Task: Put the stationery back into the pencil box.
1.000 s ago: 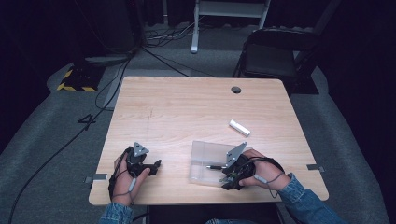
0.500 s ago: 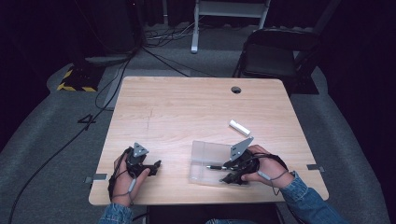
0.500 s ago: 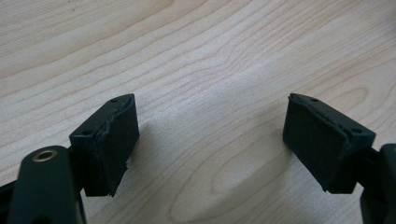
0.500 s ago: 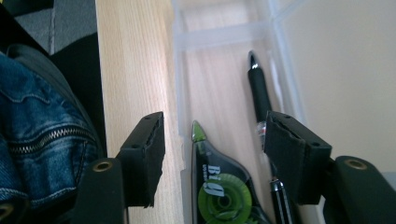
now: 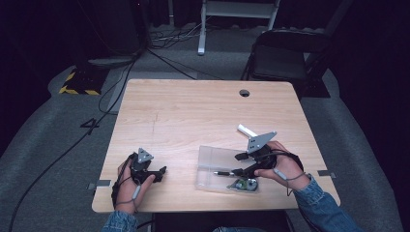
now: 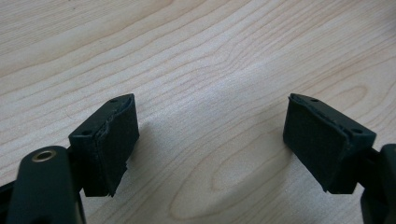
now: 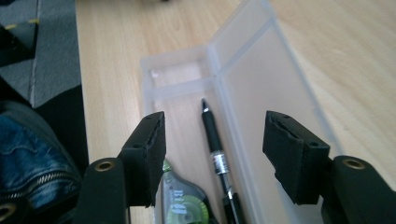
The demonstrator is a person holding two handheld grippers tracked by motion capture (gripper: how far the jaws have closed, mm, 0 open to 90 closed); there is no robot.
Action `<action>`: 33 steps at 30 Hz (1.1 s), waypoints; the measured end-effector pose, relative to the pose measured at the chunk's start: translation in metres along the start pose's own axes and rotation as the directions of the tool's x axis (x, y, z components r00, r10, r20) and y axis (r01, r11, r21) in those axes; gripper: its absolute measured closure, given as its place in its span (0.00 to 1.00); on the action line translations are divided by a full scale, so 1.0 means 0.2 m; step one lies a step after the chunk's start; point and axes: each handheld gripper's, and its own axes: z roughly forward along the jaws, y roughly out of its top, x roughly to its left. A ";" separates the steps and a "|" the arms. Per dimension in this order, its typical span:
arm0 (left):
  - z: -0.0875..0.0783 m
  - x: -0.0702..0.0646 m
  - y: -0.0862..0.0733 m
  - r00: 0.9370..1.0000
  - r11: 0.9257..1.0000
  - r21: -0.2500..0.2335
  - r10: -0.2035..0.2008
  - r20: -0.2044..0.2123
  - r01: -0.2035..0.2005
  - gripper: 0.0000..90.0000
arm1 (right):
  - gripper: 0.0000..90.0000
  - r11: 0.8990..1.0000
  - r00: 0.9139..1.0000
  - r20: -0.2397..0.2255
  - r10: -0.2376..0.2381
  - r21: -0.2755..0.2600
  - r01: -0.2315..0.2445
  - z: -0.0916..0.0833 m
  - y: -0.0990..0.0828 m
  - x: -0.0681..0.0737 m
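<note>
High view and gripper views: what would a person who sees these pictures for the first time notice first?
The eye goes first to the clear plastic case lying open near the front right of the wooden table, with a black pen and a green correction tape inside. The right gripper hangs open just above the pen. A white stick lies behind the case, and the left gripper stands open over bare wood.

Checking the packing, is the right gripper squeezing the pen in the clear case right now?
No, the pen lies loose in the clear case, untouched between the right gripper's open jaws.
</note>
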 end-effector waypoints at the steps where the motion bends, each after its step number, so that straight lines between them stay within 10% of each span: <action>1: 0.00 0.00 0.00 1.000 1.000 -0.001 0.004 0.001 -0.004 0.20 | 0.45 1.000 1.000 0.009 0.004 -0.011 -0.004 -0.01 0.00 -0.01; 17: 0.01 0.01 0.01 1.000 1.000 0.001 0.003 0.002 -0.003 0.19 | 0.46 0.993 0.987 0.138 0.086 -0.095 -0.073 -0.12 0.01 -0.15; 33: 0.01 0.01 0.01 1.000 1.000 0.002 -0.003 -0.012 0.003 0.18 | 0.46 0.977 0.946 0.271 0.180 -0.163 -0.139 -0.18 -0.03 -0.34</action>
